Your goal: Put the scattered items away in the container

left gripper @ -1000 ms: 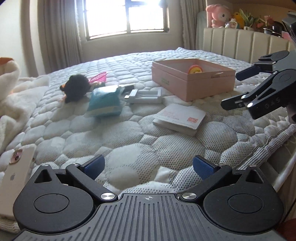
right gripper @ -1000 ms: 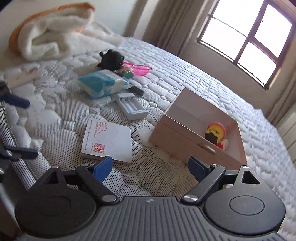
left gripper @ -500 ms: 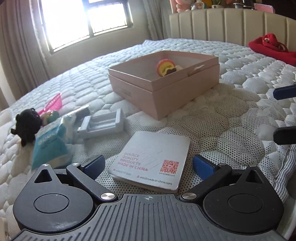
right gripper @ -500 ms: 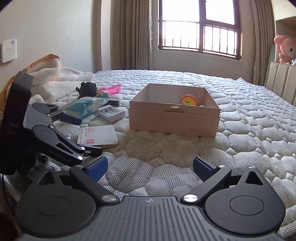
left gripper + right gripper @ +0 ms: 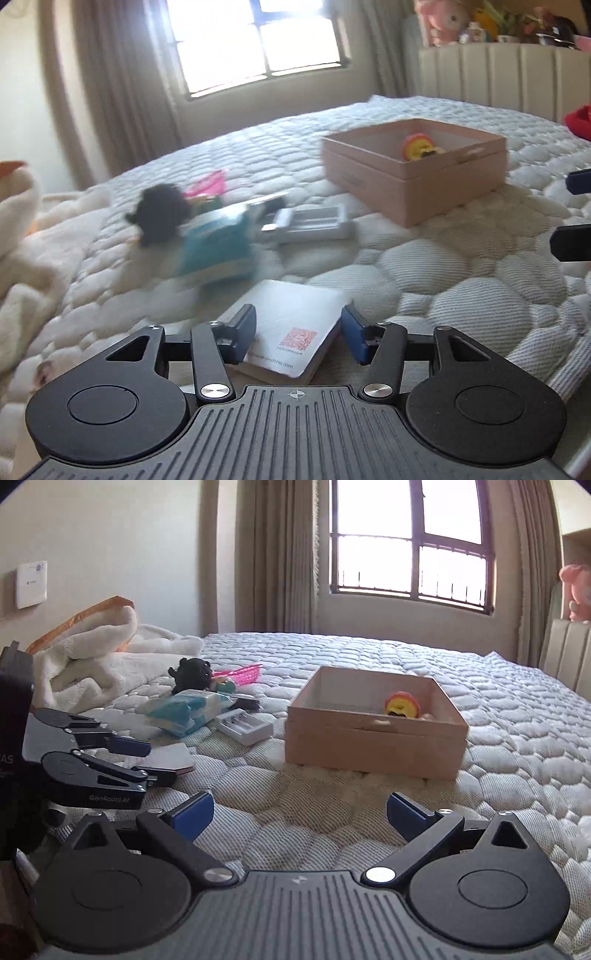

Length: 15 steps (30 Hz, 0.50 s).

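Note:
A white booklet (image 5: 291, 321) with a red QR code lies on the bed between the blue pads of my left gripper (image 5: 298, 326), whose jaws have narrowed around it; contact is unclear. In the right wrist view the left gripper (image 5: 147, 758) reaches over the booklet (image 5: 171, 757). The pink box (image 5: 413, 166) holds a yellow-red toy (image 5: 417, 146); it also shows in the right wrist view (image 5: 373, 738). My right gripper (image 5: 300, 812) is open and empty in front of the box. A teal pouch (image 5: 218, 243), grey battery tray (image 5: 314, 225) and black plush (image 5: 159, 212) lie scattered.
A pink plastic basket (image 5: 242, 672) lies behind the plush. A white fleece blanket (image 5: 92, 657) is heaped at the left. The padded headboard (image 5: 498, 77) stands at the right with a red cloth (image 5: 580, 118) near it. The right gripper's fingers (image 5: 576, 243) show at the left view's right edge.
My left gripper has moved in over the booklet and its jaws have narrowed around it. The right gripper has stayed open in front of the box.

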Each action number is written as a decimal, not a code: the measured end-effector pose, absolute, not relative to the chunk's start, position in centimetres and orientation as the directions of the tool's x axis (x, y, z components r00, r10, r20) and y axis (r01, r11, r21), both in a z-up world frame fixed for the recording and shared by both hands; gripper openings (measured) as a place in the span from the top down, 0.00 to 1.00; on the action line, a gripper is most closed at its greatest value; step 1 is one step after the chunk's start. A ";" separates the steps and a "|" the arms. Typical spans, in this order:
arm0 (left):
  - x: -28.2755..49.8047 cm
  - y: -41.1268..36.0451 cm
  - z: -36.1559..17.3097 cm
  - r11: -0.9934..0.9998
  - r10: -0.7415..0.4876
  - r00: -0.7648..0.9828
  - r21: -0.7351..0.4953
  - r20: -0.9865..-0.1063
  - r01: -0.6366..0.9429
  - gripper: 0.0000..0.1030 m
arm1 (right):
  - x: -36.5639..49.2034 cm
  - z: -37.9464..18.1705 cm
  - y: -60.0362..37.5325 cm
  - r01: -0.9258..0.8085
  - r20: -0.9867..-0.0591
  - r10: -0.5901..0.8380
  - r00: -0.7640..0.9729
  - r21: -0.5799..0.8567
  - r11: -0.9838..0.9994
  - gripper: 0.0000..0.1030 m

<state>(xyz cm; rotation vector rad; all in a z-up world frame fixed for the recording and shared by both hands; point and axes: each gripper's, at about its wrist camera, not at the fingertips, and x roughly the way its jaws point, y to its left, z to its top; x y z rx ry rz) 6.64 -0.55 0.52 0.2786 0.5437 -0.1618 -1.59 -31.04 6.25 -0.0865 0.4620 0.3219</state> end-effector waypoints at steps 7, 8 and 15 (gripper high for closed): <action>5.2 6.1 -0.1 0.987 0.031 0.853 0.151 -0.522 0.057 0.14 | 2.4 7.4 -22.9 -0.444 -0.460 0.366 0.809 -0.069 0.893 0.03; 5.2 6.5 -0.2 0.988 0.025 0.853 0.140 -0.521 0.057 0.08 | 3.3 7.7 -21.6 -0.456 -0.464 0.380 0.800 -0.059 0.888 0.03; 4.8 8.9 -0.8 0.995 -0.088 0.822 -0.009 -0.563 0.100 0.05 | 12.2 8.8 -14.0 -0.451 -0.532 0.420 0.735 0.079 0.889 0.02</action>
